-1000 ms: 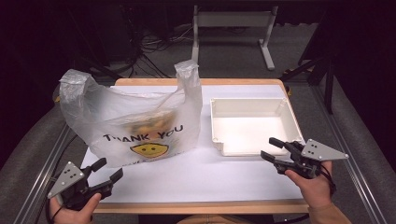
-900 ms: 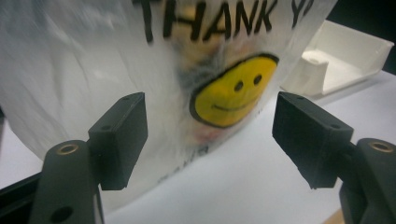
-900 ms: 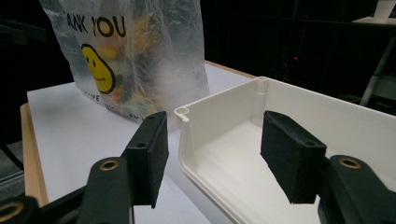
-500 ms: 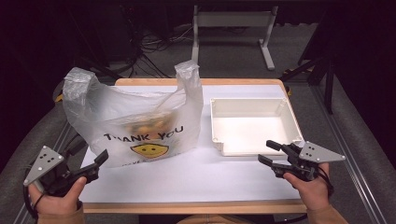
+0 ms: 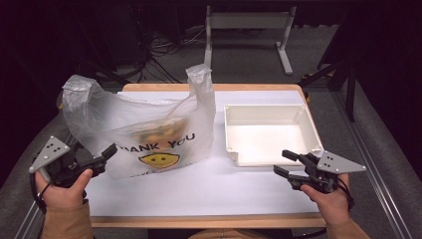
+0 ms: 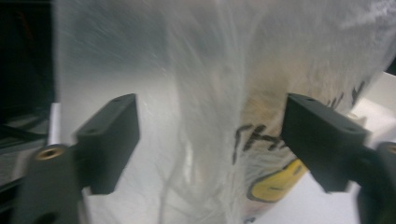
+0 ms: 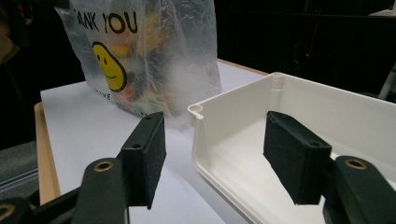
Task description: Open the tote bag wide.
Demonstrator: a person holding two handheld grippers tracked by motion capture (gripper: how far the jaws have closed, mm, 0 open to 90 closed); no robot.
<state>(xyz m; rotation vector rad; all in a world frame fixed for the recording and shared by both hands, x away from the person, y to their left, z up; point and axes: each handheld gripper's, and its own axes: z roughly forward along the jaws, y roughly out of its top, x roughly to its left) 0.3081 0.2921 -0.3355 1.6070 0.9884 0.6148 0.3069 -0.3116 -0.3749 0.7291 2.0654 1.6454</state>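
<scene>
Reading "THANK YOU", the plastic bag [image 5: 149, 129] faces both grippers' spread fingers.

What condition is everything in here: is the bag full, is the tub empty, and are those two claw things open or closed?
Plastic bag: standing on the table, handles up, holding coloured items too blurred to name.
White tub: upright, empty.
Left gripper: open, jaws at the bag's side, nothing clamped.
Right gripper: open, empty, just in front of the tub.
</scene>
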